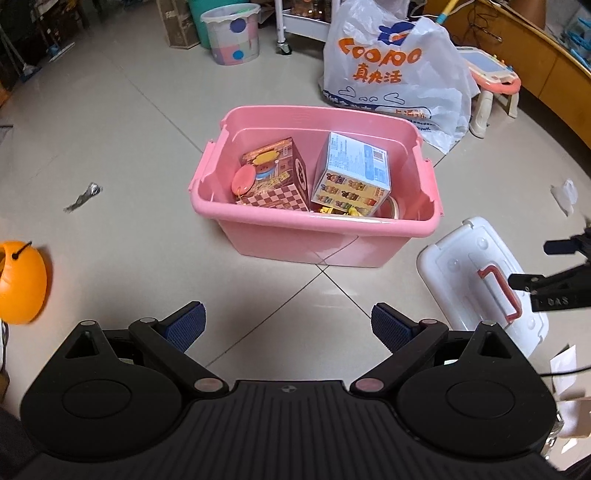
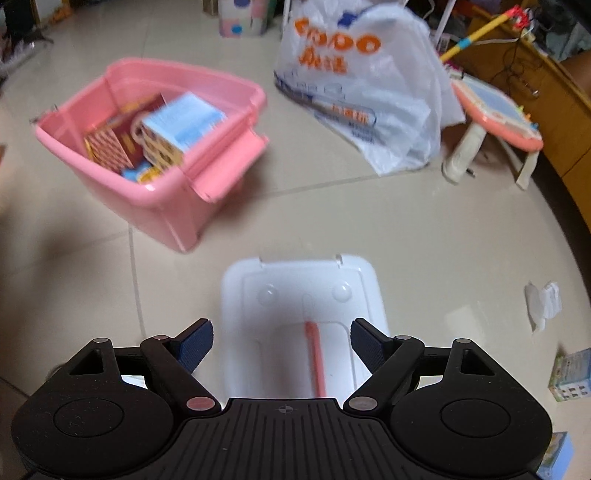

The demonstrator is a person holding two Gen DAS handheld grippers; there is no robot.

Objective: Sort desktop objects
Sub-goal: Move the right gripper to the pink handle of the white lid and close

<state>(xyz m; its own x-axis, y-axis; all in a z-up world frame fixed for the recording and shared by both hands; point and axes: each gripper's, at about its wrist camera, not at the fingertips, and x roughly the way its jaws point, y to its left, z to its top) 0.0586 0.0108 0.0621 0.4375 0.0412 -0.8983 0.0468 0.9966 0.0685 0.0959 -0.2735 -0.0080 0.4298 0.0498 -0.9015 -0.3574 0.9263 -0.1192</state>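
A pink storage bin (image 1: 325,243) stands on the tiled floor. It holds a red checkered toy box (image 1: 275,173), a blue and yellow toy box (image 1: 352,173) and small items. Its white lid (image 1: 480,280) with a pink handle (image 1: 500,291) lies flat to the bin's right. My left gripper (image 1: 288,328) is open and empty, in front of the bin. My right gripper (image 2: 281,343) is open and empty, just above the lid (image 2: 303,306), its jaws on either side of the handle (image 2: 316,354). The right gripper's fingers (image 1: 546,280) show at the edge of the left wrist view. The bin (image 2: 162,206) is blurred in the right wrist view.
An orange round toy (image 1: 22,282) lies at far left. A white shopping bag (image 1: 399,77), a pastel bucket (image 1: 232,33) and a small pink toy table (image 2: 495,118) stand behind the bin. Crumpled paper (image 2: 543,302) and small boxes (image 2: 570,376) lie at right. A foil scrap (image 1: 83,197) lies at left.
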